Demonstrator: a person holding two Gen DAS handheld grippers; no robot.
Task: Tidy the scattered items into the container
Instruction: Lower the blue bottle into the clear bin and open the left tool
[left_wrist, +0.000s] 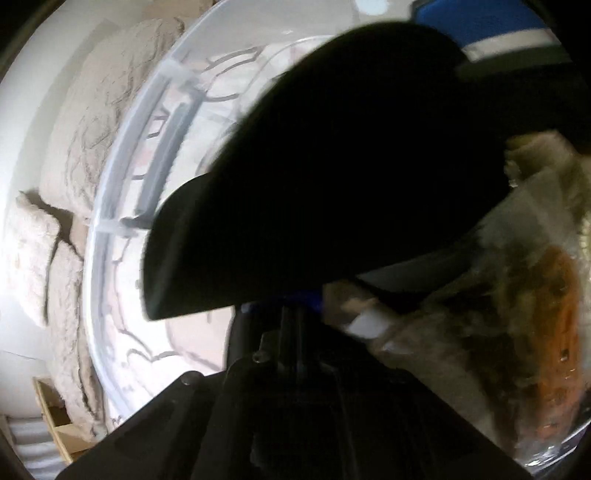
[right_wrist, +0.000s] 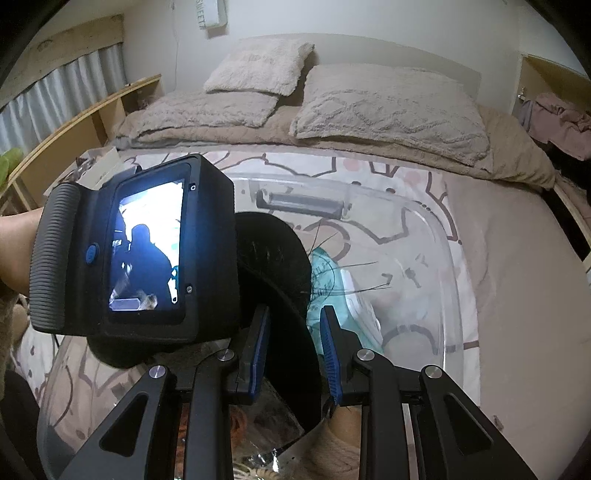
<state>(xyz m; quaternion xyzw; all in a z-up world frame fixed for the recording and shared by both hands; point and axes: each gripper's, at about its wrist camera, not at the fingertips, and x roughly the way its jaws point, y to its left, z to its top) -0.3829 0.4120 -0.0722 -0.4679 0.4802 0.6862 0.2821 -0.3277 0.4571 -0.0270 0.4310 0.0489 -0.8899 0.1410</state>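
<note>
A clear plastic container (right_wrist: 448, 266) sits on the bed. Inside it lie a teal item (right_wrist: 328, 280) and a black cap (right_wrist: 275, 254). My left gripper, seen from behind in the right wrist view, reaches into the container at the cap. In the left wrist view the black cap (left_wrist: 332, 177) fills the middle and hides the fingertips; the container rim (left_wrist: 122, 162) curves at the left. My right gripper (right_wrist: 291, 336) hovers over the container's near side, its blue pads (right_wrist: 258, 343) apart with nothing between them. A clear bag with brown contents (left_wrist: 517, 332) lies at the right.
The bed has a patterned sheet (right_wrist: 388, 166), a beige blanket (right_wrist: 517, 258) and several fluffy pillows (right_wrist: 391, 107) at the head. A wooden shelf (right_wrist: 92, 114) runs along the left. Clothes (right_wrist: 557, 118) are piled at the right.
</note>
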